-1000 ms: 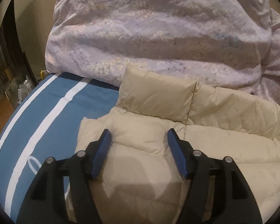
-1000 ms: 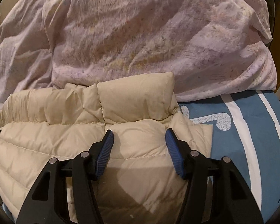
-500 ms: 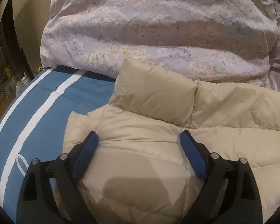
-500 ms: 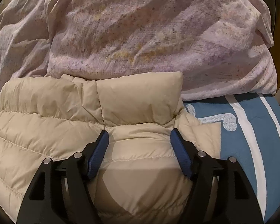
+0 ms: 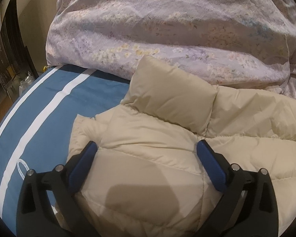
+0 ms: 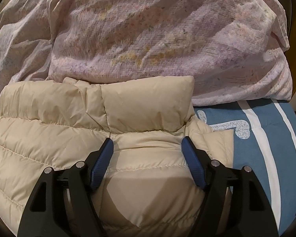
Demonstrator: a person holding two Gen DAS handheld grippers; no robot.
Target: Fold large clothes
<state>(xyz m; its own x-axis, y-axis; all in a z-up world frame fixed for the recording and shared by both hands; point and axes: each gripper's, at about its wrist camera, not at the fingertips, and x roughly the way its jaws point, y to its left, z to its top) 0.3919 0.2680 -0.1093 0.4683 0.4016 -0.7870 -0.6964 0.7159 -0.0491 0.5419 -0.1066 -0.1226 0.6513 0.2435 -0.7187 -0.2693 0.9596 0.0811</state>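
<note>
A cream puffer jacket (image 5: 152, 158) lies on the blue bed sheet (image 5: 39, 118), its padded collar (image 5: 171, 98) standing up toward the quilt. My left gripper (image 5: 147, 144) hovers low over the jacket's left shoulder. Its jaws are opening wide, and the jacket lies under the gap with neither pad pressing on it. In the right wrist view the same jacket (image 6: 49, 138) shows its collar (image 6: 148, 106). My right gripper (image 6: 147, 139) sits just below that collar. Its jaws are opening too, with a bulge of padded fabric between them.
A bulky lilac floral quilt (image 5: 167, 29) (image 6: 148, 29) is piled right behind the jacket. The sheet has white stripes (image 5: 49, 108) (image 6: 266, 138) and bare cloth on either side of the jacket. Dark furniture (image 5: 9, 45) stands past the bed's left edge.
Both grippers have widened their jaws, the left far more than the right. Both have sunk a little closer to the jacket, which fills more of each view.
</note>
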